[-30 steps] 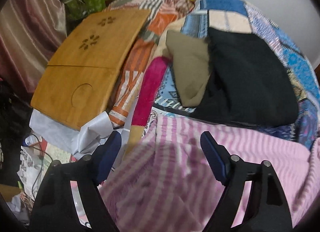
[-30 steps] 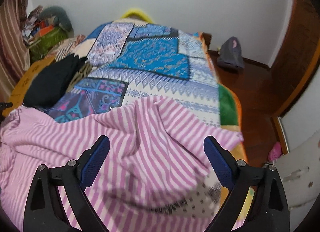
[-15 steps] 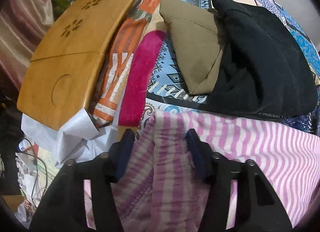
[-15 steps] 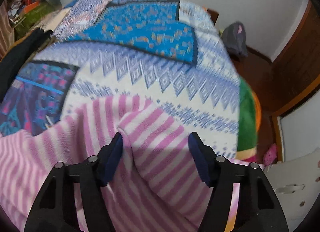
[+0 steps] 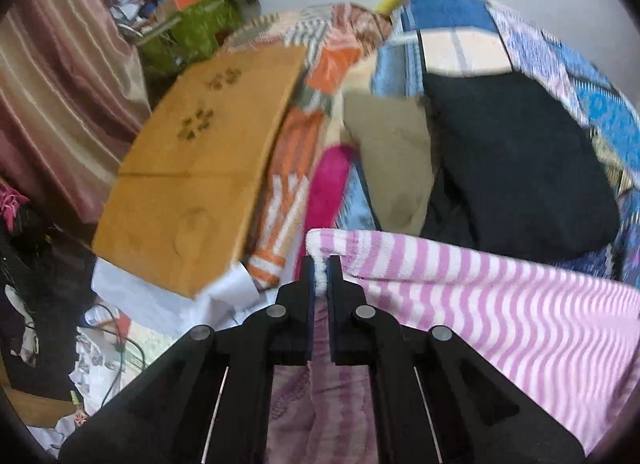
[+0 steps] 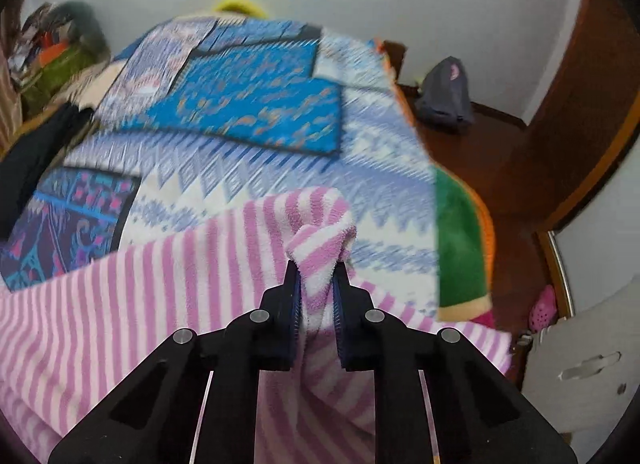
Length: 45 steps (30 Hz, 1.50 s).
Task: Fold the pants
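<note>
The pink and white striped pants (image 5: pixel 500 304) lie across a patterned bedspread. My left gripper (image 5: pixel 320 264) is shut on the pants' left corner edge and holds it lifted. In the right wrist view the same pants (image 6: pixel 140 296) stretch to the left, and my right gripper (image 6: pixel 316 268) is shut on a bunched right corner of them, raised above the bedspread (image 6: pixel 248 104). The fabric hangs taut between the two grippers.
A black garment (image 5: pixel 520 168) and a tan one (image 5: pixel 396 160) lie on the bed behind the pants. A wooden lap table (image 5: pixel 192 168) rests at the bed's left edge, with clutter and curtains beyond. At right are a wooden floor (image 6: pixel 472 148) and a grey bag (image 6: pixel 444 96).
Both grippers have closed from open onto the pants' corners and lifted them. The views have tilted up, showing more of the bed and wall.
</note>
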Tool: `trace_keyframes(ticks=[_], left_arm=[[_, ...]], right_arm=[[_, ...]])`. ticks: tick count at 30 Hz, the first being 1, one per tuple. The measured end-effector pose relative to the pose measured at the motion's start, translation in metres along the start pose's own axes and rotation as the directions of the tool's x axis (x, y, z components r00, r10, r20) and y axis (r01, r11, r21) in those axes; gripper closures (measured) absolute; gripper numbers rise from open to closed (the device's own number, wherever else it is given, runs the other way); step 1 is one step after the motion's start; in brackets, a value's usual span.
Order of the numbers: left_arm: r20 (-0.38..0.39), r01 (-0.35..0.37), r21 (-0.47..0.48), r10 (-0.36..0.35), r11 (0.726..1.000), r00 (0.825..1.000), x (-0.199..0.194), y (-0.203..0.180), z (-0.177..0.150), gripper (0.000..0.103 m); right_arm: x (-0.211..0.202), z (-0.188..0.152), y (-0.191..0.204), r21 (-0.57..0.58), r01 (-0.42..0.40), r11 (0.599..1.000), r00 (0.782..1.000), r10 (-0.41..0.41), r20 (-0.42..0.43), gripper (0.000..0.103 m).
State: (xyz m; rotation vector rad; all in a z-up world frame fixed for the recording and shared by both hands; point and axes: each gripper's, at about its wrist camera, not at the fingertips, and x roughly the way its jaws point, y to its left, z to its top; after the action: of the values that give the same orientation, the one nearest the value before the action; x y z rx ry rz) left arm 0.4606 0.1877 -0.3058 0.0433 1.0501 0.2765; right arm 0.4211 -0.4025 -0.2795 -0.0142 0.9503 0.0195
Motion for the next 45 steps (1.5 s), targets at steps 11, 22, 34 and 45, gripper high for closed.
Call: trace_keyframes(ticks=[11,22,34,45], left_arm=[[0.162,-0.077,-0.089,0.091,0.993,0.983,-0.034,0.013,0.04,0.098],[0.03,-0.112,-0.059,0.114,0.992,0.993,0.047,0.001,0.046,0.097],[-0.06,-0.198,-0.082,0.194,0.977,0.979,0.092,0.013,0.045,0.096],[0.021,-0.06,-0.044,0.061,0.997,0.998,0.031,-0.013,0.031,0.095]], right_arm=[[-0.022,0.026,-0.03,0.103,0.103,0.989,0.981,-0.118,0.152,0.091],[0.035,0.028,-0.04,0.126,0.092,0.988,0.995,-0.096,0.027,0.09],[-0.003,0.026,-0.08,0.049,0.206,0.977,0.976,-0.208,0.058,0.039],[-0.025,-0.003,-0.124,0.173,0.138,0.975,0.988,-0.147,0.04,0.039]])
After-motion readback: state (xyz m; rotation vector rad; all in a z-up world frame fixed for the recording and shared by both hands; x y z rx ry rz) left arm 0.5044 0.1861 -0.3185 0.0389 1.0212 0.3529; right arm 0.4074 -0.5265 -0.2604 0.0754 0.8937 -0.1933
